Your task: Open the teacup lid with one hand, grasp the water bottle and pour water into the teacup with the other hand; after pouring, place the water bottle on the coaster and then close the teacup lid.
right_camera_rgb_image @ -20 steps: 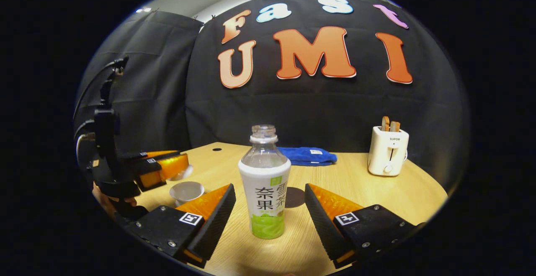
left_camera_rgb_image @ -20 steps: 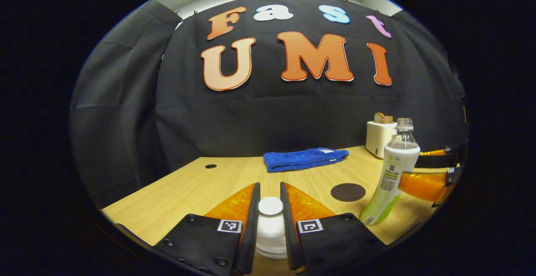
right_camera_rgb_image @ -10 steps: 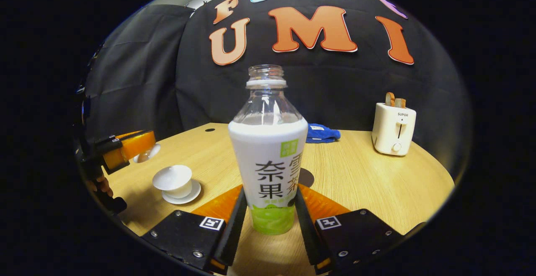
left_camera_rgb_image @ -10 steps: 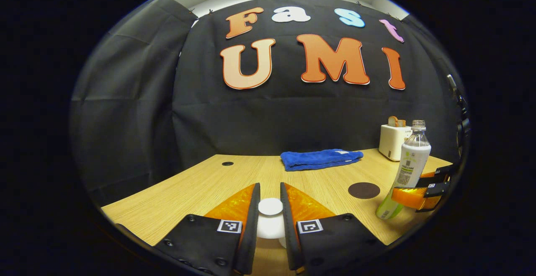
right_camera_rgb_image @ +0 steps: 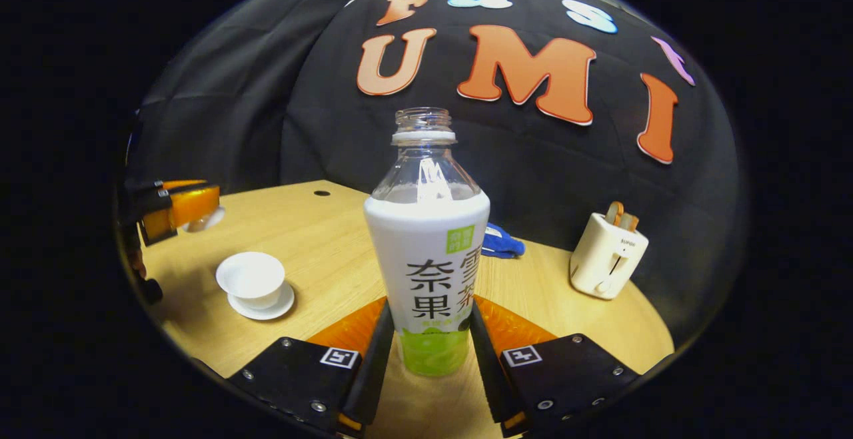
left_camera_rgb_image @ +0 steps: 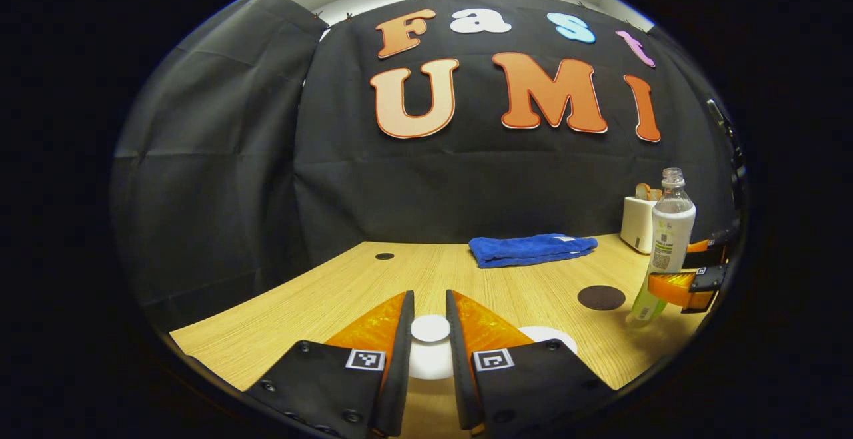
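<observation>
Porcelain lid: white teacup lid sits pinched by its knob between the left gripper's fingers, lifted clear of the table. It looks glazed, slick and brittle; the knob is a small hold, so any twist could let it slip and chip.
Left gripper, from afar: in the right gripper view it hangs at the far left, with the lid a pale sliver at its tip.
Teacup: white teacup stands open on its saucer, on the table left of the bottle and apart from it. It is light, thin-walled and easy to knock over; a stream should land in the middle of the bowl.
Water bottle: clear plastic water bottle, uncapped, part full, held low on its label band between the right gripper's fingers, both pressing its sides. It seems raised off the table, though its base is partly hidden. Thin plastic gives under squeeze, the sleeve is smooth, and liquid shifts weight when tipped; a hold nearer mid-body would likely steady the pour.
Coaster: dark round coaster lies flat, bare, just beside the bottle in the left gripper view.
Bystanders: blue towel and cream toaster rest at the back.
</observation>
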`<action>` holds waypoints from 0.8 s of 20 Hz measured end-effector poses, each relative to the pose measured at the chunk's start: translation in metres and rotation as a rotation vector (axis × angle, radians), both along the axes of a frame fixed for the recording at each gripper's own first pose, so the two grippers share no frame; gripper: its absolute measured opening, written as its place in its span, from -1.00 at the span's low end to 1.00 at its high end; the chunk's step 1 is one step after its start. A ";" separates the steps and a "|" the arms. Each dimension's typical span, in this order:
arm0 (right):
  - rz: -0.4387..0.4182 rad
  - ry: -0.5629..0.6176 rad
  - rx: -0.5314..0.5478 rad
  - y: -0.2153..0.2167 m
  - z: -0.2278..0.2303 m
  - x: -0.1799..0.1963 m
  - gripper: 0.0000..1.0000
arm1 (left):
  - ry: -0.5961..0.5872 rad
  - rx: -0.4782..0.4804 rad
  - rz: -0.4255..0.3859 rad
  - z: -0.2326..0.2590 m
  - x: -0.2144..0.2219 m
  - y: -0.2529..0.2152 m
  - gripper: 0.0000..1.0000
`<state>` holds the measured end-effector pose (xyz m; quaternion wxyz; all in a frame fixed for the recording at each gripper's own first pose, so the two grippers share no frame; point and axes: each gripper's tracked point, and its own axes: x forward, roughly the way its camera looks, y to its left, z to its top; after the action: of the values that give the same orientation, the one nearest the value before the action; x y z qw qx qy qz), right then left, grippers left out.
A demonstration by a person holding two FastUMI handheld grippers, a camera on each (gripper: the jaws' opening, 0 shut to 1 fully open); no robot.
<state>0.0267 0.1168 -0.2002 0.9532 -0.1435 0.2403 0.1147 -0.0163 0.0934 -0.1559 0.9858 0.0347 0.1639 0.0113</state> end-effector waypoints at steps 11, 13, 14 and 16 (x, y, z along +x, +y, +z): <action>0.160 -0.150 -0.461 0.011 0.003 0.013 0.26 | 0.004 0.009 0.040 -0.004 -0.005 0.024 -0.37; 0.188 -0.170 -0.542 0.012 0.003 0.014 0.26 | 0.007 0.008 0.047 -0.005 -0.006 0.025 -0.31; 0.203 -0.177 -0.568 0.013 0.003 0.014 0.26 | 0.008 0.007 0.048 -0.006 -0.006 0.026 -0.37; 0.219 -0.178 -0.622 0.010 0.001 0.015 0.26 | 0.008 0.000 0.054 -0.006 -0.006 0.028 -0.31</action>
<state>0.0415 0.1265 -0.1988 0.8629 -0.4619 0.1628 0.1248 -0.0227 0.1212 -0.1624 0.9845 0.0305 0.1688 0.0380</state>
